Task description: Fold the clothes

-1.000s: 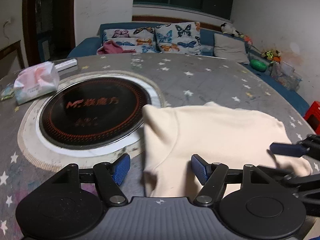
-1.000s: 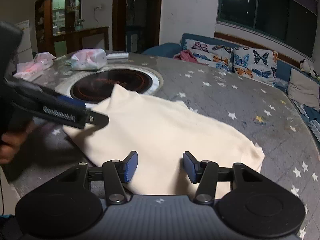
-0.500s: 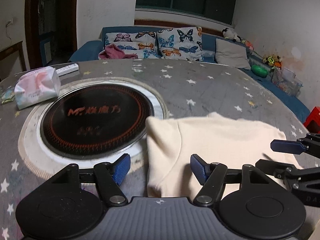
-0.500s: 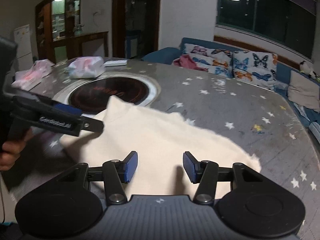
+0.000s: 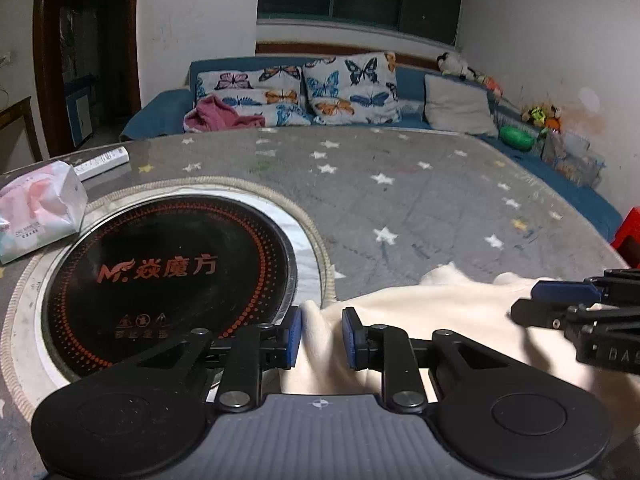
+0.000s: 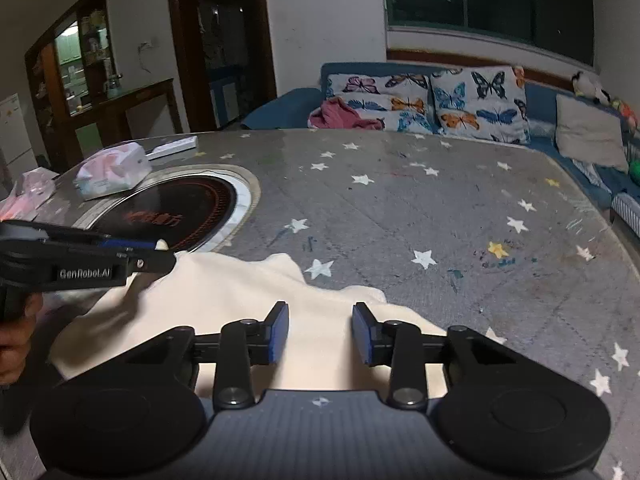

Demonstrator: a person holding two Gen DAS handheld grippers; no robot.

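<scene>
Now 1 cream garment (image 5: 432, 312) on table (image 5: 400, 200); L claw (image 5: 319, 336) pinching it, R claw (image 6: 320, 332) agape.

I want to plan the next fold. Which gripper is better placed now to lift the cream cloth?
Left. The left gripper has its jaws nearly closed on a bunched edge of the cream cloth. The right gripper has open jaws with the cloth lying flat between them.

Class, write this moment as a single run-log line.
task: fold clothes | left gripper: closed on cream garment edge | right gripper: open over garment | table: garment lies beside cooktop
</scene>
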